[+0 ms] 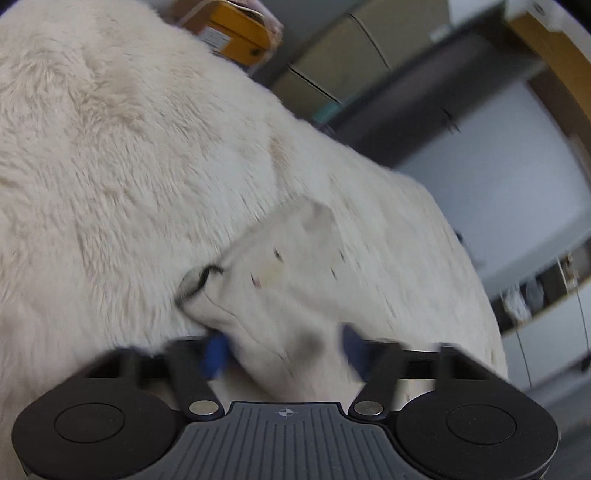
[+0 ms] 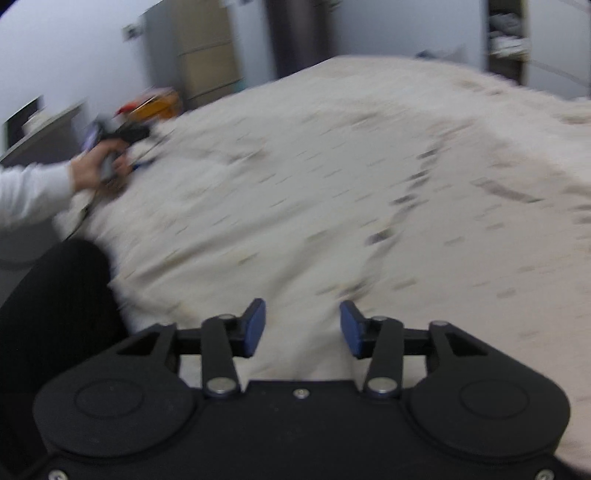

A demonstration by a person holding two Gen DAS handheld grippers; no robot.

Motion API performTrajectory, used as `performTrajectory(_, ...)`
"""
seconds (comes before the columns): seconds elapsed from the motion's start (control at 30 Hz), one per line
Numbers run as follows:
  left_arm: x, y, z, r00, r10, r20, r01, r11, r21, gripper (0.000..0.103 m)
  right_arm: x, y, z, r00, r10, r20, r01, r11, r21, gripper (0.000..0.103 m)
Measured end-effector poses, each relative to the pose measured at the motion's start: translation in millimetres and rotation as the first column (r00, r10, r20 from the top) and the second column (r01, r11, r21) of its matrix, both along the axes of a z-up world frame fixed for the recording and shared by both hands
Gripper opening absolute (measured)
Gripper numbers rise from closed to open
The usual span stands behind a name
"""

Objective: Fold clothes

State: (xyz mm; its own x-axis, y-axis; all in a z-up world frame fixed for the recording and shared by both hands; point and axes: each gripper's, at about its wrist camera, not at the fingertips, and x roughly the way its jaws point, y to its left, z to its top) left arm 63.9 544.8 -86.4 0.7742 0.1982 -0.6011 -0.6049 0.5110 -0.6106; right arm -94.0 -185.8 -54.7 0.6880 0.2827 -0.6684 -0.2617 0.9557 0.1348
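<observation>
Your left tool (image 1: 284, 347) is clenched on a fold of the cream fleece garment (image 1: 129, 166); your right tool (image 2: 303, 328) hangs released above it. Next, likely grip the near edge and fold across.

A cream-white fleece garment (image 1: 122, 155) with a smoother white lining (image 1: 295, 266) flecked with small dark dashes fills the left wrist view, a black cord (image 1: 201, 280) at its edge. Both grippers, left (image 1: 284, 350) and right (image 2: 303, 326), are black with blue pads (image 2: 255, 326). A white sleeve (image 2: 33, 188) and a yellow-orange box (image 1: 236, 29) show at the margins.
</observation>
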Motion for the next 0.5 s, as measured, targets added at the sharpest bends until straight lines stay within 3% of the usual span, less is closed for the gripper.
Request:
performTrajectory(0.03,0.7,-5.5,5.6,1.0,0.011,-0.002,-0.011,0.997,0.079,0.002,3.4,-17.6,3.6,0.999,-0.053,0.005,0.053,0.999,0.001,0.048)
performTrajectory(0.07,0.1,-6.6,7.9,1.0,0.013,0.001,-0.013,0.994,0.106,0.002,4.3,-34.1,4.3,0.995,-0.104,0.008,0.104,0.994,-0.012,0.048)
performTrajectory(0.1,-0.6,-12.4,18.6,1.0,-0.008,0.015,0.005,0.979,0.204,0.002,4.7,-50.4,4.4,0.988,-0.154,0.011,0.154,0.988,-0.026,0.048)
performTrajectory(0.13,0.4,-20.9,29.4,0.999,-0.046,0.001,0.043,0.947,0.318,0.002,5.0,-66.6,4.4,0.979,-0.204,0.015,0.204,0.978,-0.041,0.048)
performTrajectory(0.2,3.2,-30.1,35.1,0.995,-0.083,-0.055,0.099,0.9,0.425,0.002,2.5,-85.2,2.2,0.967,-0.253,0.013,0.253,0.962,-0.101,0.048)
performTrajectory(0.23,4.0,-31.8,32.6,0.991,-0.088,-0.1,0.123,0.886,0.447,0.003,-0.2,-97.4,-0.4,0.961,-0.278,-0.001,0.275,0.951,-0.142,0.048)
performTrajectory(0.27,1.7,-29.7,25.9,0.989,-0.075,-0.13,0.124,0.896,0.426,0.004,-4.5,-110.1,-3.1,0.953,-0.302,-0.013,0.298,0.944,-0.14,0.048)
performTrajectory(0.4,-5.5,-23.6,6.0,0.986,-0.068,-0.152,0.121,0.922,0.367,0.019,-18.4,-145.4,-14.5,0.919,-0.392,-0.041,0.39,0.919,-0.049,0.048)
performTrajectory(0.5,-9.7,-22.9,1.3,0.986,-0.071,-0.152,0.122,0.923,0.365,0.02,-22.8,-157.7,-17.4,0.901,-0.433,-0.039,0.432,0.901,-0.023,0.048)
